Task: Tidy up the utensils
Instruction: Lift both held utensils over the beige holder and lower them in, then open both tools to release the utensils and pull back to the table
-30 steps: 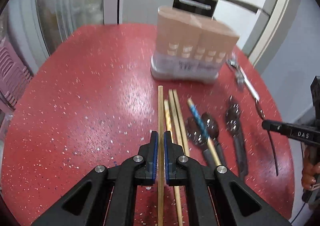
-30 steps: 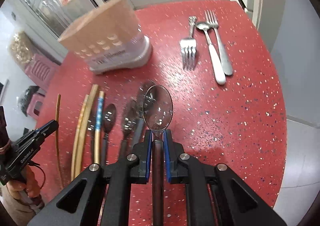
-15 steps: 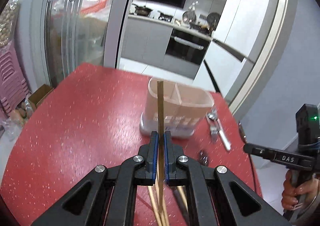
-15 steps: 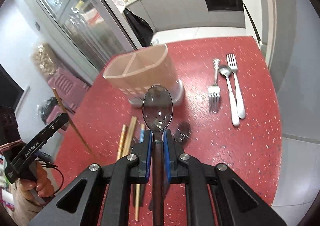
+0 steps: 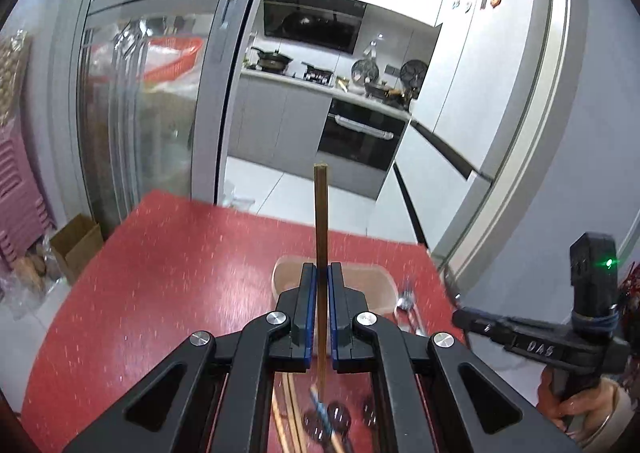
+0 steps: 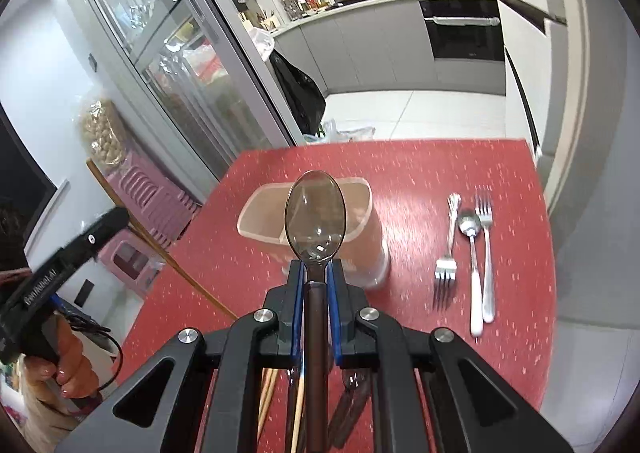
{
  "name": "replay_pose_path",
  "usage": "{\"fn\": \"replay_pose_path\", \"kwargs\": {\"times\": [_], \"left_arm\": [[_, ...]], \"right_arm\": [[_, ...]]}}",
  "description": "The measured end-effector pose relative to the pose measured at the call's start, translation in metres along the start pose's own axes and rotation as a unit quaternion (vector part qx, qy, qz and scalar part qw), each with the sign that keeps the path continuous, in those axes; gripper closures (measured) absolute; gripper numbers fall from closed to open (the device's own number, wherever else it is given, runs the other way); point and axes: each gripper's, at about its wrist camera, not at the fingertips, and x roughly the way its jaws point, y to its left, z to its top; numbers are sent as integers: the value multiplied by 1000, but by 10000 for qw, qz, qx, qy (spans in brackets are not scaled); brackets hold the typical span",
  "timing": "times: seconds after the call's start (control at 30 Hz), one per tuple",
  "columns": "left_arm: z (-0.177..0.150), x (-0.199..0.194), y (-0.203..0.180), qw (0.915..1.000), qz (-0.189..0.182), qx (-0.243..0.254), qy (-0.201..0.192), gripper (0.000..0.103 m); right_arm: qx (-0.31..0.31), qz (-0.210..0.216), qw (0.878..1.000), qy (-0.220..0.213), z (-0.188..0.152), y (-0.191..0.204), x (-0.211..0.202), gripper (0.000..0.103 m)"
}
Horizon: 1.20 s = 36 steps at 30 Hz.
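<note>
Utensils hanging over the speckled red worktop (image 6: 420,173)

The beige divided plastic holder (image 6: 362,209) is standing empty-looking; left tongs (image 5: 320,293) are clamping a slim wooden chopstick (image 5: 321,213), right tongs (image 6: 316,285) are pinching a translucent brown plastic spoon (image 6: 315,217) above it.

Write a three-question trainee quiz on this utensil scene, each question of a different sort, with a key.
1. True or false: the left hand-held gripper is shut on a chopstick.
2. Multiple choice: what does the right hand-held gripper hold? A) a metal fork B) a dark translucent spoon C) nothing
3. Fill in: to the right of the divided holder on the red table lie two forks and one white-handled ____.

Key: 1 true; 2 B; 3 spoon.
</note>
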Motion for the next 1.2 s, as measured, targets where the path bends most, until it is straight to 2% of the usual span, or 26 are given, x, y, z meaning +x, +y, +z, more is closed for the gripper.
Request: {"fn": "replay_pose_path", "kwargs": {"times": [0.3,0.47,0.63,0.77,0.9,1.03,1.2], "left_arm": [[63,13,-7,9988,153,145,-432,74],[75,37,-2,9981,311,150,-502,74],[70,71,9,9983,418,76,-388,74],[59,96,13,9985,487,93,-250,74],[42,115,16,9983,562,120,-109,74],[28,127,16,9978,632,198,37,74],[11,130,16,9964,781,305,104,74]], "right_arm": [[-65,141,9993,-350,54,8,20,90],[-130,207,9971,-722,75,11,47,90],[-191,138,9947,-1003,86,7,85,90],[-362,48,9923,-1182,82,1,114,90],[-588,3,9920,-1118,77,-2,135,90],[-690,52,9917,-1082,73,-6,142,90],[-917,-3,9867,-1341,57,-10,137,90]]}}
